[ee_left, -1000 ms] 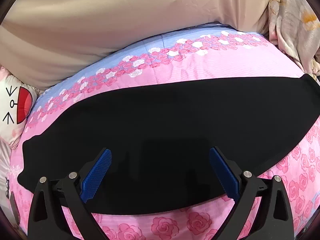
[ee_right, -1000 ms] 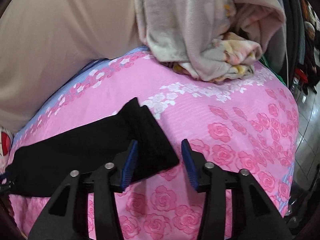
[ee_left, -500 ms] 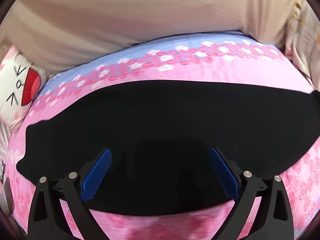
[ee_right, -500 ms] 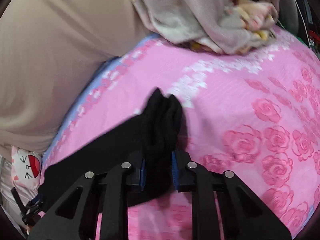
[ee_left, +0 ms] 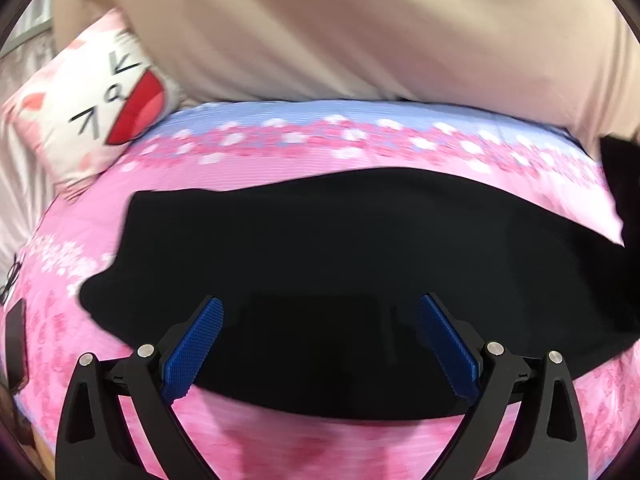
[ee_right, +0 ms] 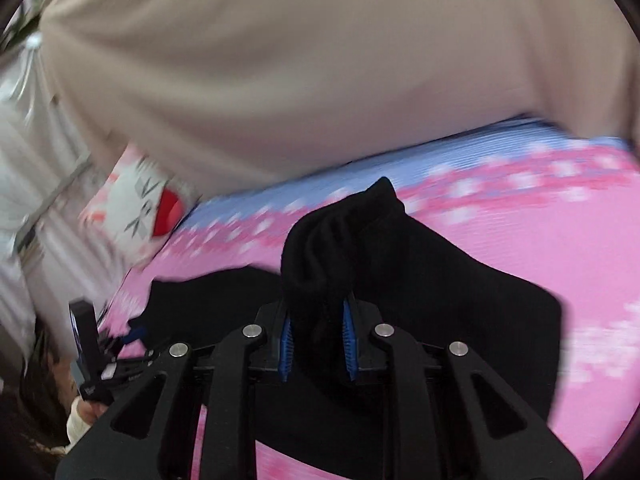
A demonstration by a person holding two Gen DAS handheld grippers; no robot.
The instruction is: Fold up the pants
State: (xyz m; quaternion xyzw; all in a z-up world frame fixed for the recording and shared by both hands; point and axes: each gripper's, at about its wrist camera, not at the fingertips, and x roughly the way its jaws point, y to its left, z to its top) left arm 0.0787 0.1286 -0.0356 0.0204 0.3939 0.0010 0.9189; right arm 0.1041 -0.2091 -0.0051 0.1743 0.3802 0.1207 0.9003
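Black pants (ee_left: pixel 340 248) lie lengthwise across a pink rose-print bed cover (ee_left: pixel 360 444). My left gripper (ee_left: pixel 320 344) hangs open over their near edge, blue pads wide apart with only flat cloth below. In the right wrist view my right gripper (ee_right: pixel 316 344) is shut on a bunched end of the pants (ee_right: pixel 332 248), which sticks up between the blue pads; the rest of the pants (ee_right: pixel 460 320) trails back over the cover. The left gripper (ee_right: pixel 92 356) and a hand show at that view's lower left.
A beige padded headboard (ee_left: pixel 360 32) rises behind the bed. A white cartoon-face pillow (ee_left: pixel 100 96) leans at the far left corner. A dark flat device (ee_left: pixel 16 344) lies at the bed's left edge. The bed cover has a blue floral band (ee_left: pixel 360 120) along its far side.
My right gripper closed on the pants' leg end, lifted it and swept it leftward over the bed. My left gripper slid left along the pants, staying open; the pillow came into fuller view.
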